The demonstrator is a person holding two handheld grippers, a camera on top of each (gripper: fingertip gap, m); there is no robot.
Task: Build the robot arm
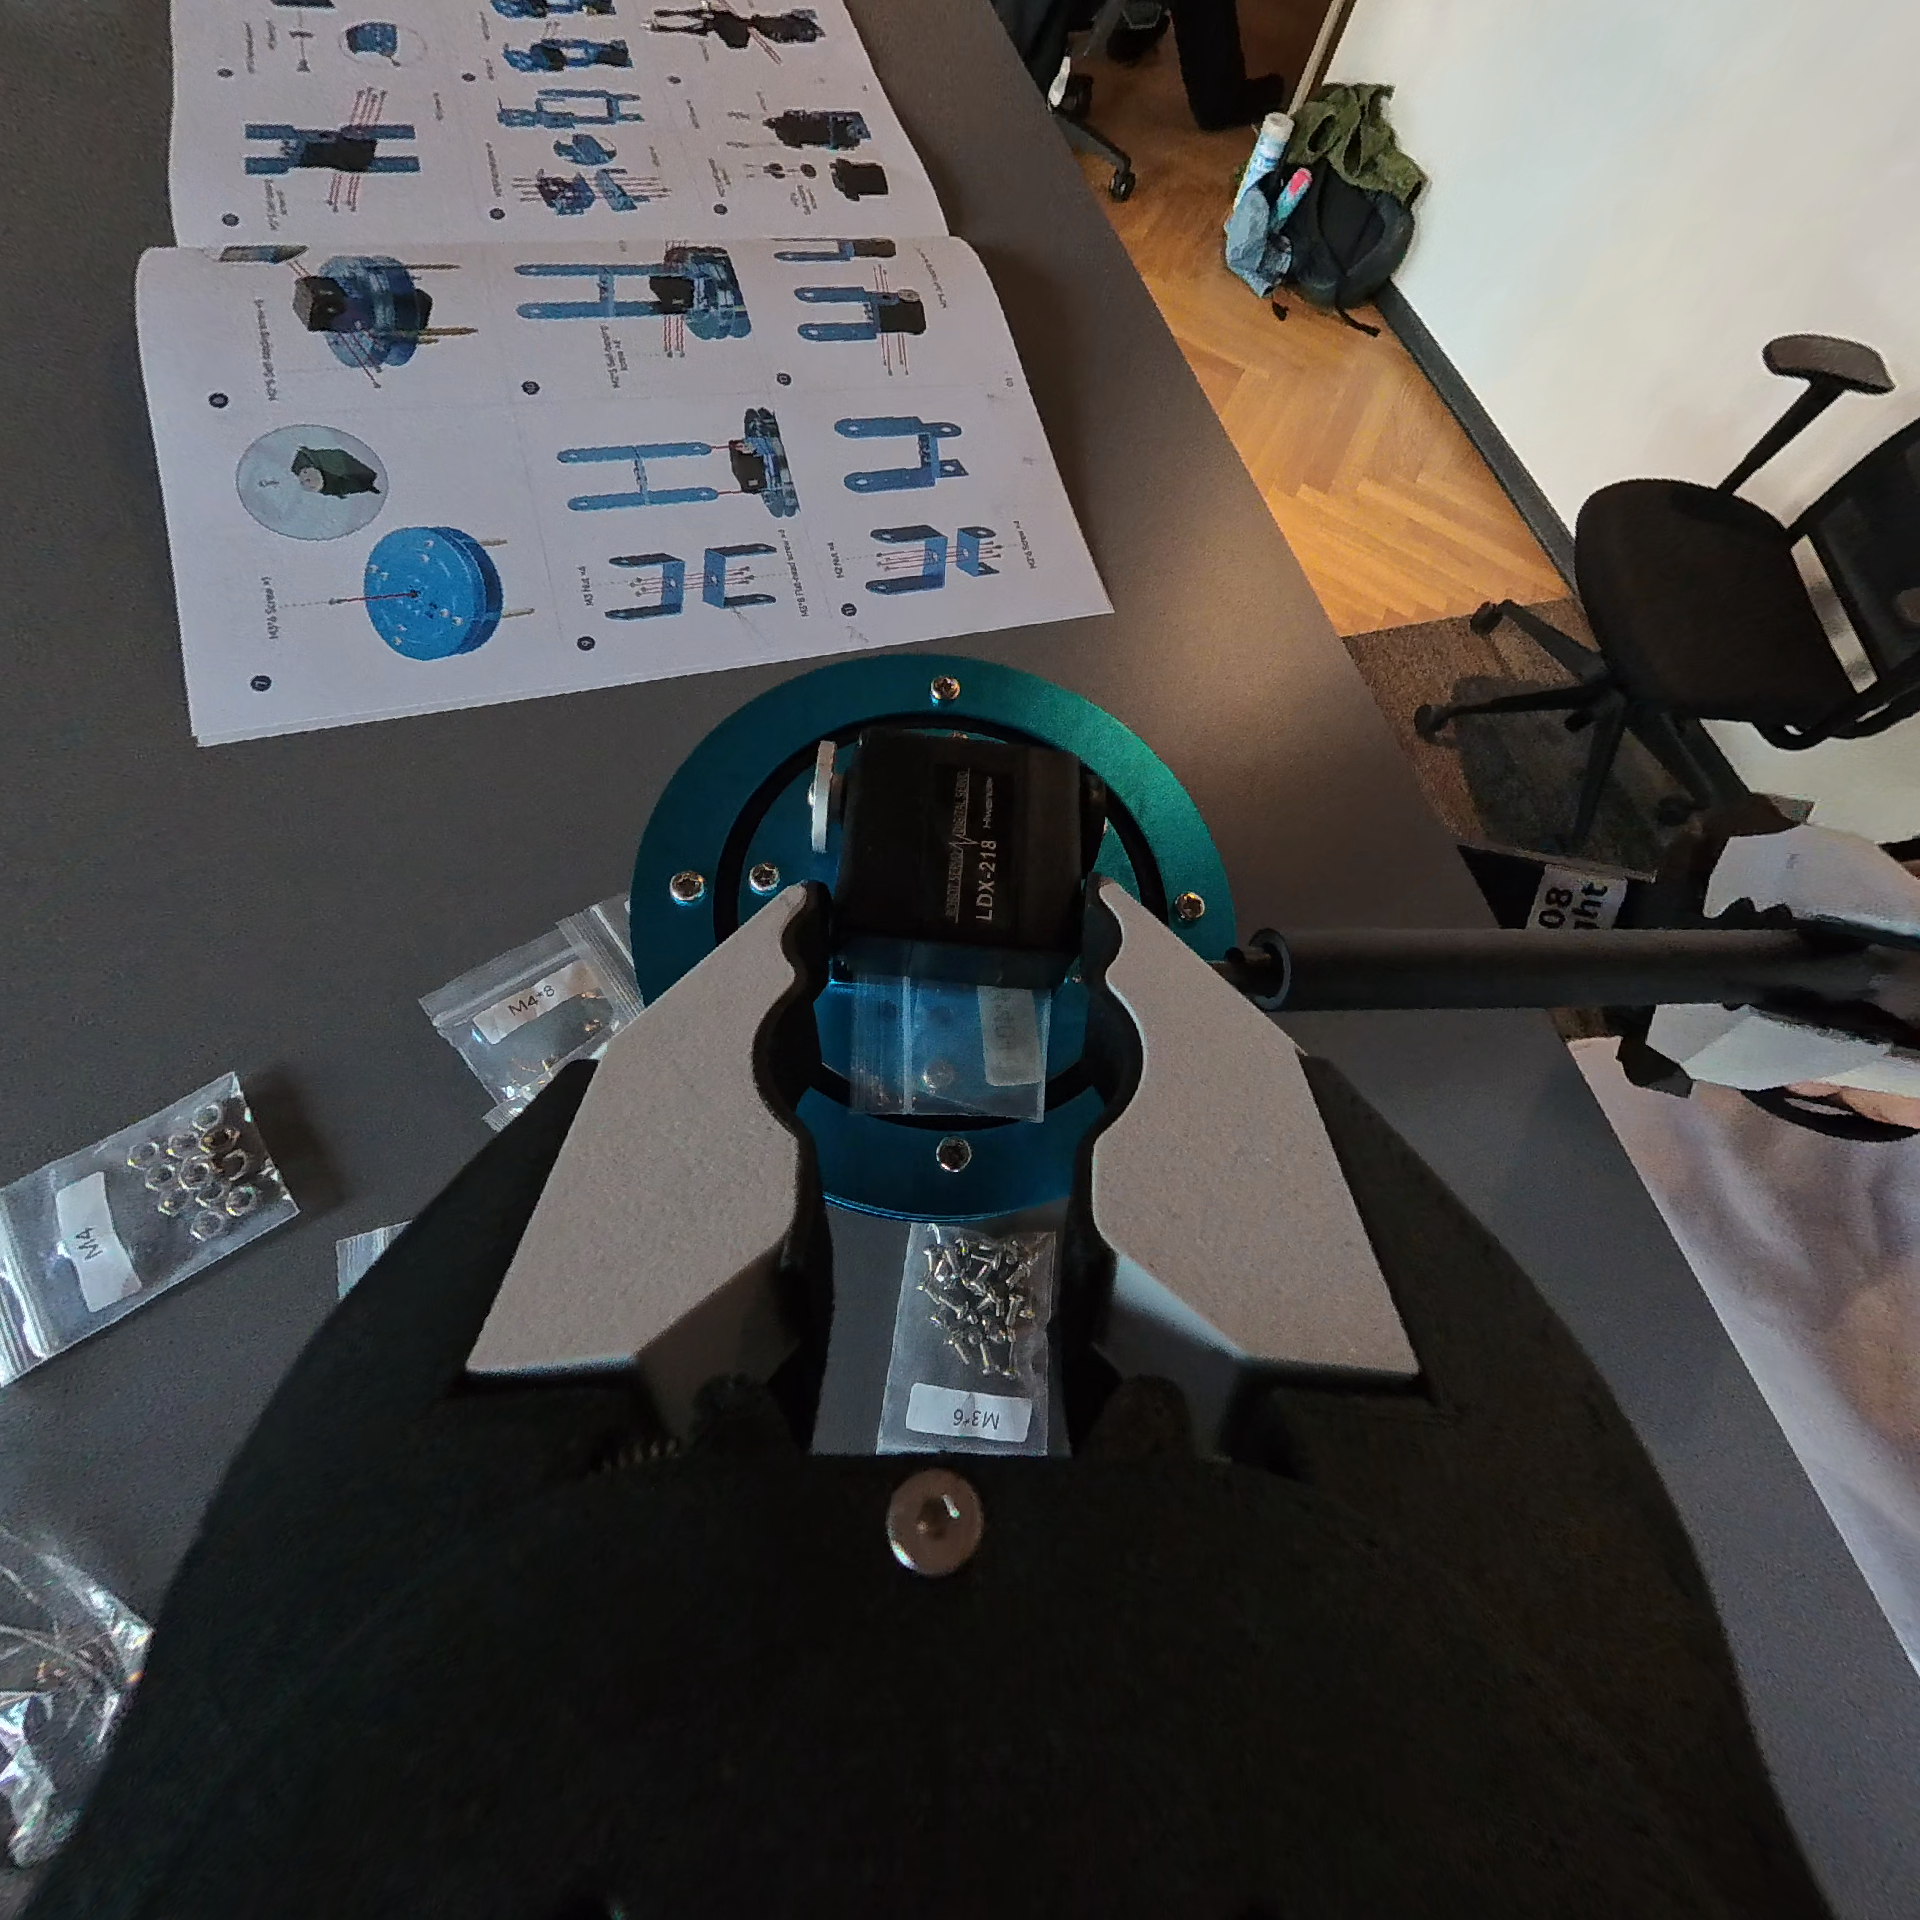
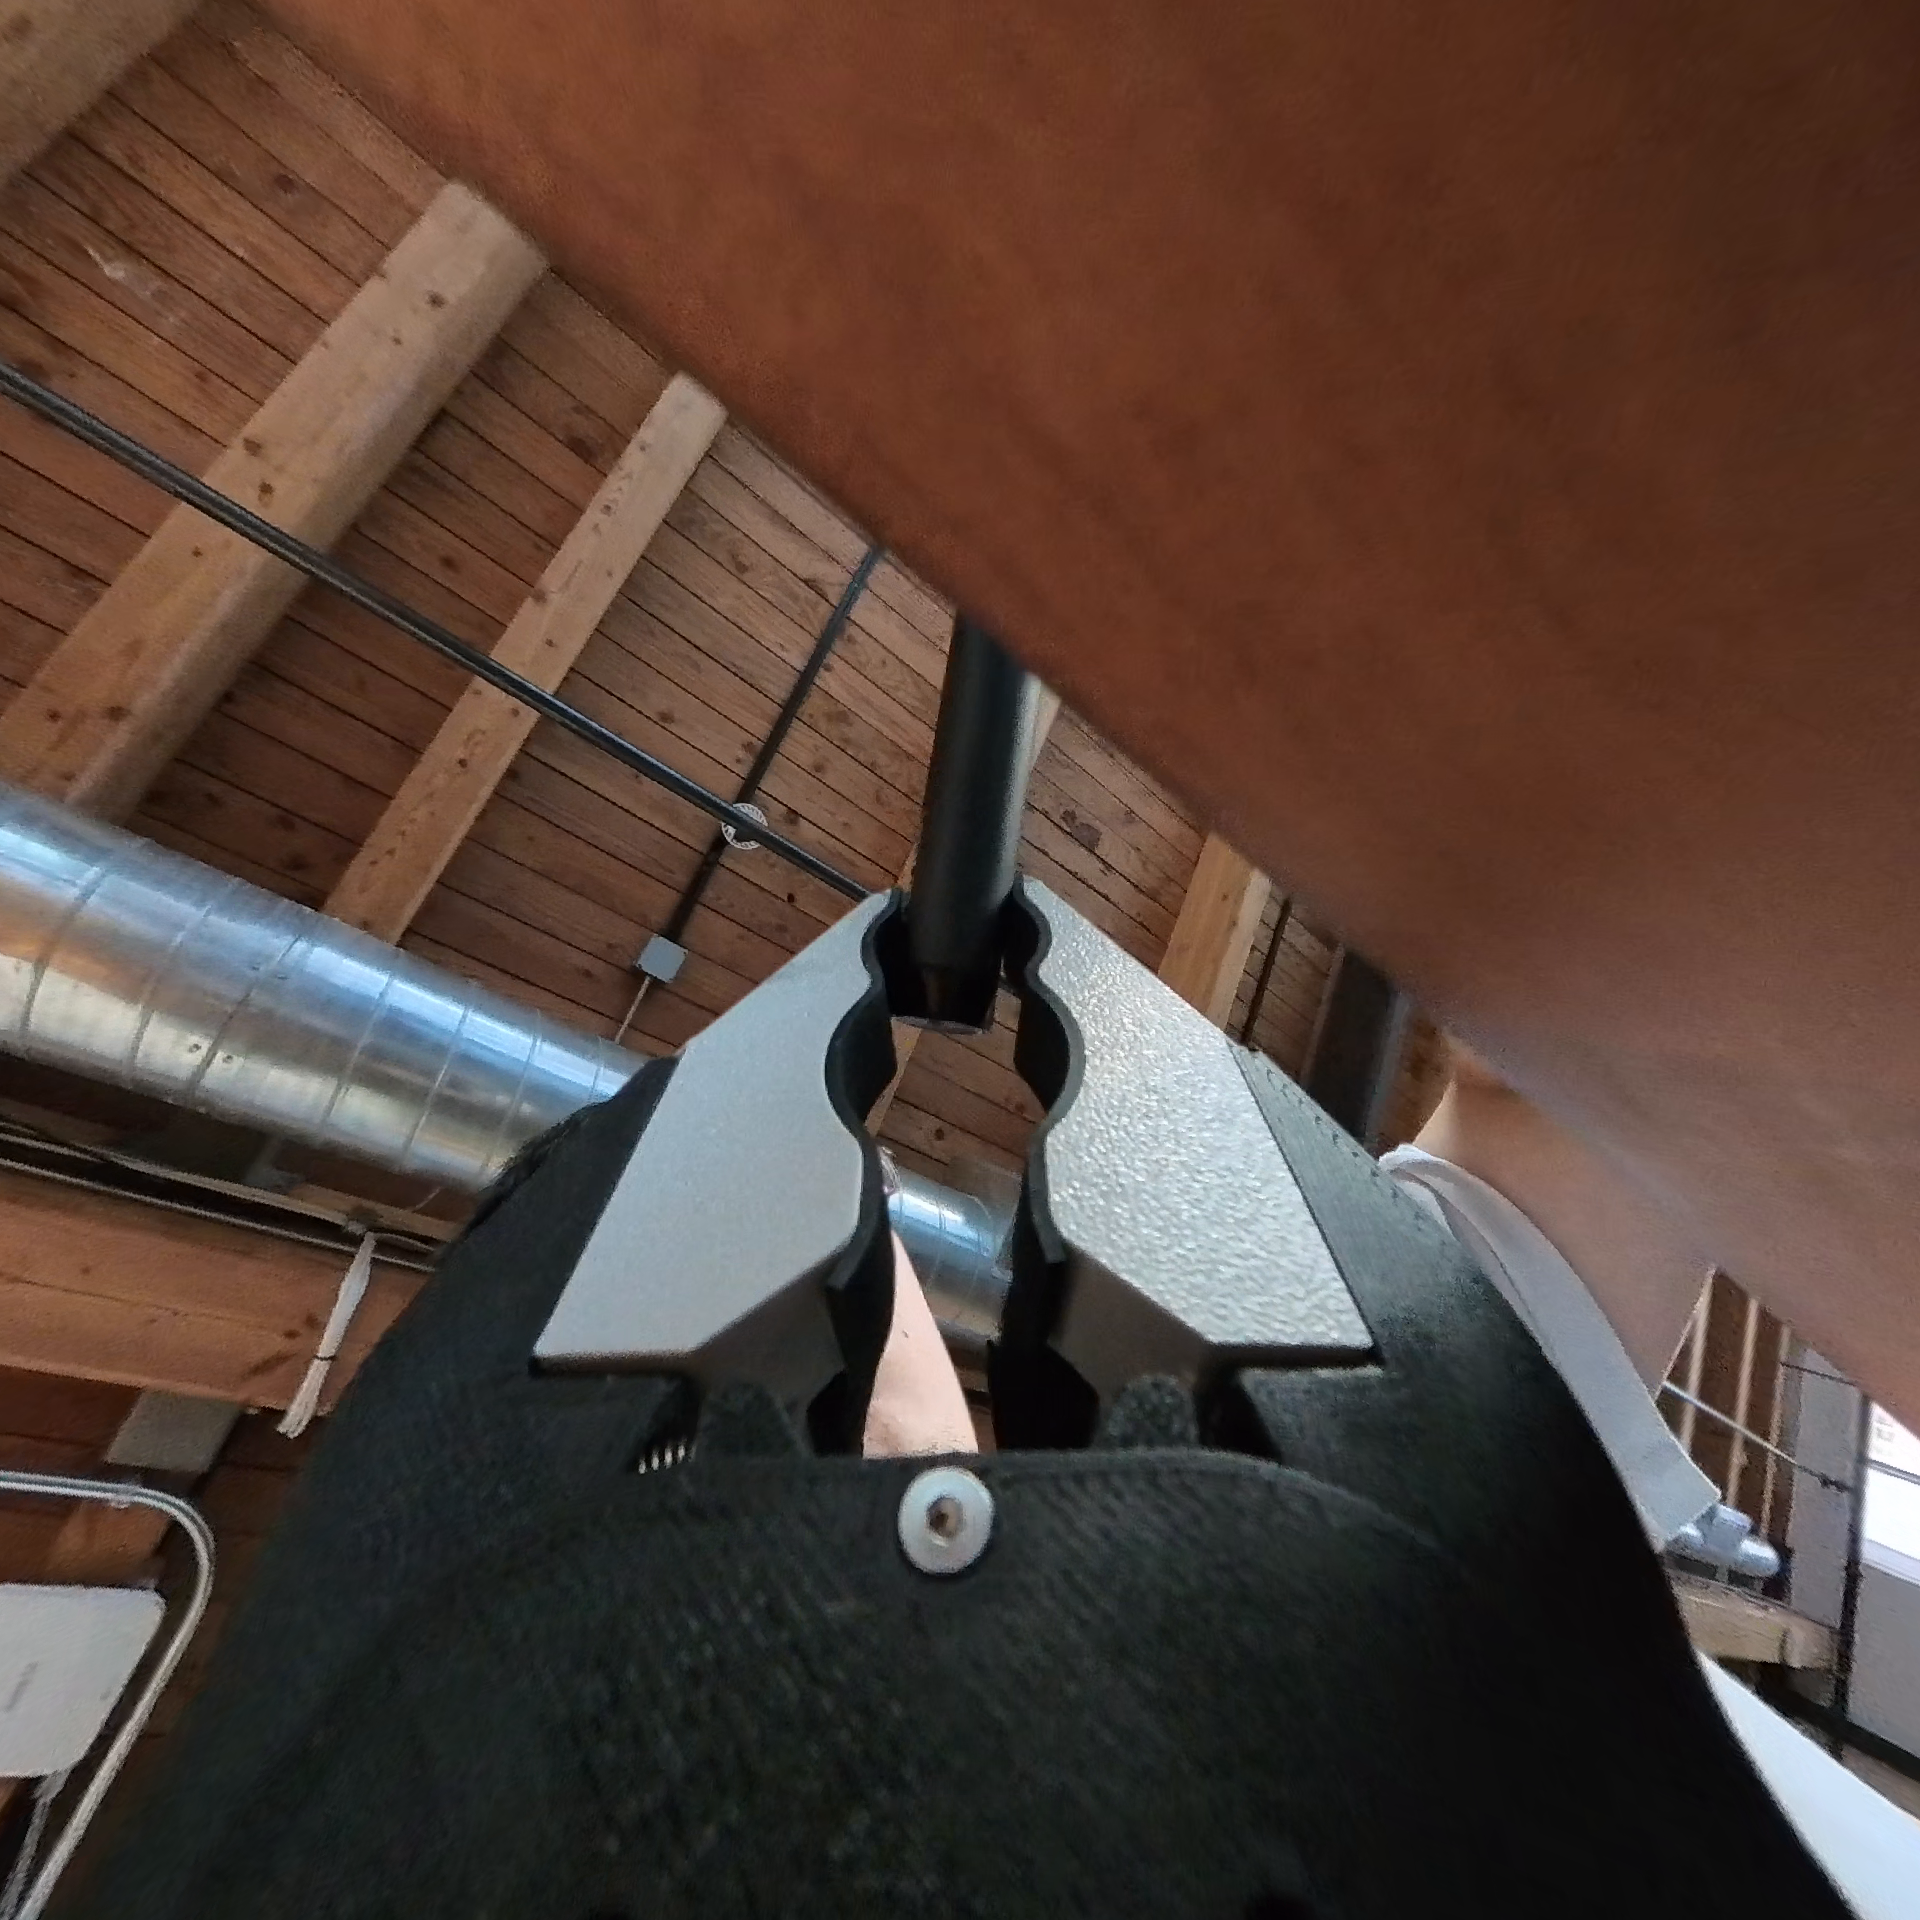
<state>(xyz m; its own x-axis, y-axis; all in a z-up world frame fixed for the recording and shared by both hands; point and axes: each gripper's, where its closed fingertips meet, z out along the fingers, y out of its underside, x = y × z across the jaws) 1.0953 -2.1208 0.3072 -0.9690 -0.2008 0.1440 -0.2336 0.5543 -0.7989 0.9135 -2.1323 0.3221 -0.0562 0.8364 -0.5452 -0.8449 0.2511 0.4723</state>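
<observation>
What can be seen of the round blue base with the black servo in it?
The round blue base is an anodised-looking metal ring around an inner blue disc, with silver screws around its rim. It lies flat on the dark grey table just below the open instruction booklet. A black servo stands in its centre, gripped on both sides by the left claw. A small clear bag lies on the disc. A black tool shaft, clamped in the right claw, reaches its right edge.

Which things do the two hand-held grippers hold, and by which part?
The left hand-held gripper clasps the black servo by its lower sides, on the blue round base. The right hand-held gripper grips the black tool by its butt end.
</observation>
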